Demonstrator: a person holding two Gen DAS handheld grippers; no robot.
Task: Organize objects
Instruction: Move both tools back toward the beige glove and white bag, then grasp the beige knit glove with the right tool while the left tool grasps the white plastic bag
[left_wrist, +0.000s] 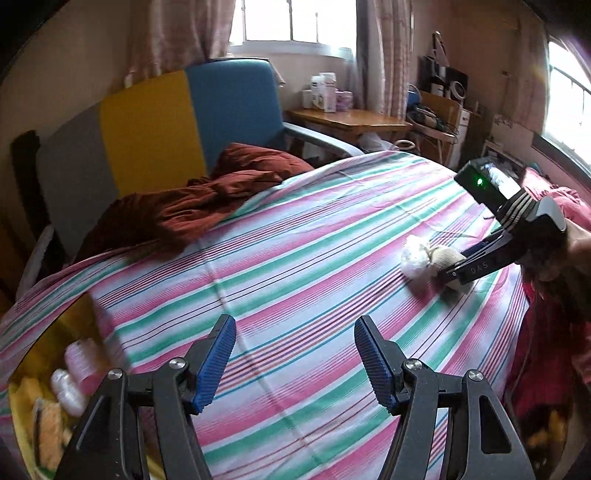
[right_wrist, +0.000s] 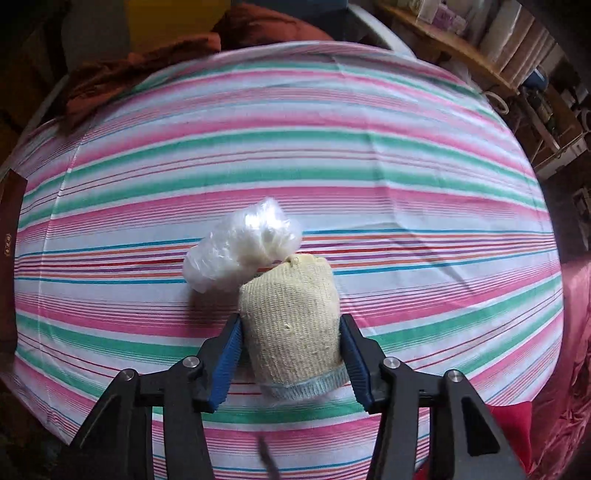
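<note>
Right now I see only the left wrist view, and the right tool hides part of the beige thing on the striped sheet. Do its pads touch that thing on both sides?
Observer: Yes. In the right wrist view both blue pads press the sides of a beige knitted sock; the right tool is closed on it.
Operator: Is the white bag caught in the tool too?
Observer: No. The white plastic bag lies beyond the fingertips, against the sock's far end.
Operator: Which end of the sock is nearest the tool?
Observer: The end with a light blue cuff, deep between the fingers.
</note>
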